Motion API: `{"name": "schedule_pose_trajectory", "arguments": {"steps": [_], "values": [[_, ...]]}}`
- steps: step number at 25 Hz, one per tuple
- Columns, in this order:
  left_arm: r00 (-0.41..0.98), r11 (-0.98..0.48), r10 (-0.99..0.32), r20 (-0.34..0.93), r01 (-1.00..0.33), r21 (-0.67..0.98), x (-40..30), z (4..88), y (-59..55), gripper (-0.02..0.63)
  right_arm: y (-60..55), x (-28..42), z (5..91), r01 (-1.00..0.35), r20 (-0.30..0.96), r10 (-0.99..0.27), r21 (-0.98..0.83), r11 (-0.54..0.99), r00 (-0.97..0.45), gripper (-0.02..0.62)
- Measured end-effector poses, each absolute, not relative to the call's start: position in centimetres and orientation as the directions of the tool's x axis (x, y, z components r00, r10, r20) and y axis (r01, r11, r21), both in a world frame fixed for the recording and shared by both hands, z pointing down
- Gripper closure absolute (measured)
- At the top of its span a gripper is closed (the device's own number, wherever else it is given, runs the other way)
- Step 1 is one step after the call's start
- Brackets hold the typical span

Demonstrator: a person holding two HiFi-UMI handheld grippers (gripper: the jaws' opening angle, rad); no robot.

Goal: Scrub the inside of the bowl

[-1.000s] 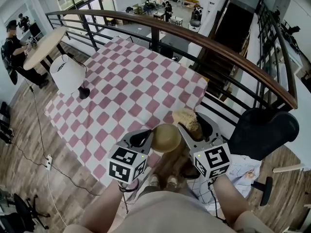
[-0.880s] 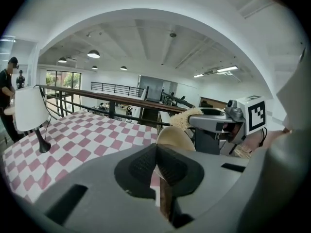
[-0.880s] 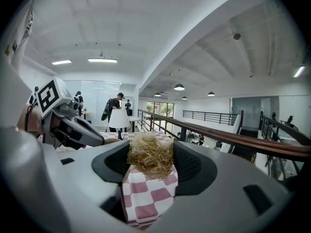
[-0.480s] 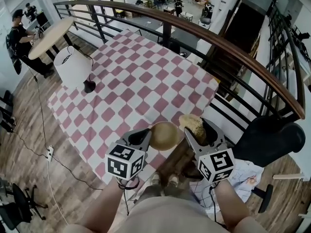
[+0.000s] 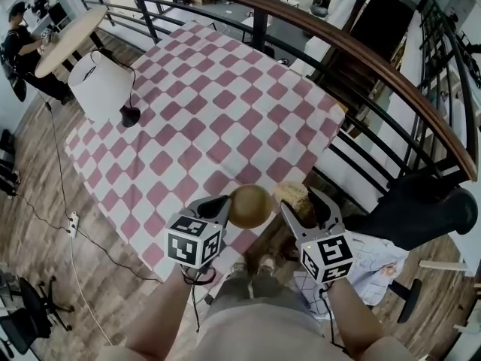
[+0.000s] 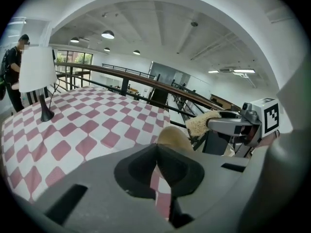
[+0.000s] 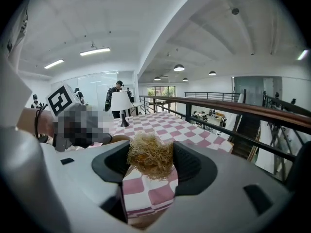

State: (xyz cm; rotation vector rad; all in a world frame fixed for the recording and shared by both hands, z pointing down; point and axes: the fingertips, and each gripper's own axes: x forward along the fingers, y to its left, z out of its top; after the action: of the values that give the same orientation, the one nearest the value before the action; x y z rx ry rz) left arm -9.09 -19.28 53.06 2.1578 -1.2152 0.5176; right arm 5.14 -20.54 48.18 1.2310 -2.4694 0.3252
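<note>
A tan wooden bowl hangs in the air just off the near edge of the checkered table. My left gripper is shut on its rim; in the left gripper view the bowl shows just past the closed jaws of that gripper. My right gripper is shut on a straw-coloured scrubber, which sits close beside the bowl on its right. In the right gripper view the scrubber fills the gap between the jaws of that gripper, and part of the bowl shows at left.
A white-shaded lamp stands on the table's left side. A dark curved railing runs behind the table. A black chair is at the right, a round wooden table with a seated person at far left, and cables on the floor.
Both grippers keep their hold, with bowl and scrubber still side by side. The pair has shifted slightly towards the table's near edge as the head view moved.
</note>
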Motion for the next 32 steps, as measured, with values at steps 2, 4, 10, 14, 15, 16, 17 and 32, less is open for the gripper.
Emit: {"name": "schedule_pose_trajectory", "arguments": {"steps": [2, 4, 10, 14, 15, 16, 17, 32], "values": [[0.505, -0.375, -0.609, 0.612, -0.863, 0.338, -9.5, 55.0, -19.1, 0.589, -20.5, 5.0, 49.8, -0.804, 0.439, -0.711, -0.049, 0.592, -0.550, 0.342], [0.509, -0.345, -0.592, 0.624, -0.861, 0.375, -9.8, 56.7, -18.9, 0.589, -20.5, 4.9, 51.5, -0.803, 0.467, -0.696, -0.053, 0.594, -0.546, 0.342], [0.515, -0.296, -0.546, 0.661, -0.857, 0.423, -10.3, 61.2, -18.9, 0.589, -19.9, 4.0, 56.8, -0.793, 0.558, -0.632, -0.081, 0.604, -0.538, 0.342], [0.546, -0.245, -0.525, 0.653, -0.832, 0.499, -10.3, 63.2, -19.2, 0.589, -19.6, 4.4, 60.3, -0.806, 0.605, -0.610, -0.092, 0.585, -0.512, 0.342], [0.546, -0.240, -0.522, 0.655, -0.831, 0.502, -10.3, 63.6, -19.1, 0.589, -19.5, 4.6, 60.9, -0.809, 0.613, -0.605, -0.098, 0.579, -0.507, 0.342], [0.544, -0.239, -0.518, 0.660, -0.833, 0.498, -10.3, 64.0, -19.0, 0.589, -19.3, 4.6, 61.4, -0.811, 0.621, -0.601, -0.102, 0.575, -0.504, 0.342], [0.540, -0.241, -0.514, 0.667, -0.837, 0.492, -10.3, 64.4, -18.9, 0.589, -19.1, 4.7, 61.9, -0.813, 0.628, -0.596, -0.105, 0.573, -0.501, 0.342], [0.522, -0.203, -0.490, 0.698, -0.847, 0.490, -10.2, 68.6, -18.0, 0.589, -17.6, 4.6, 65.1, -0.790, 0.679, -0.552, -0.069, 0.609, -0.485, 0.342]]}}
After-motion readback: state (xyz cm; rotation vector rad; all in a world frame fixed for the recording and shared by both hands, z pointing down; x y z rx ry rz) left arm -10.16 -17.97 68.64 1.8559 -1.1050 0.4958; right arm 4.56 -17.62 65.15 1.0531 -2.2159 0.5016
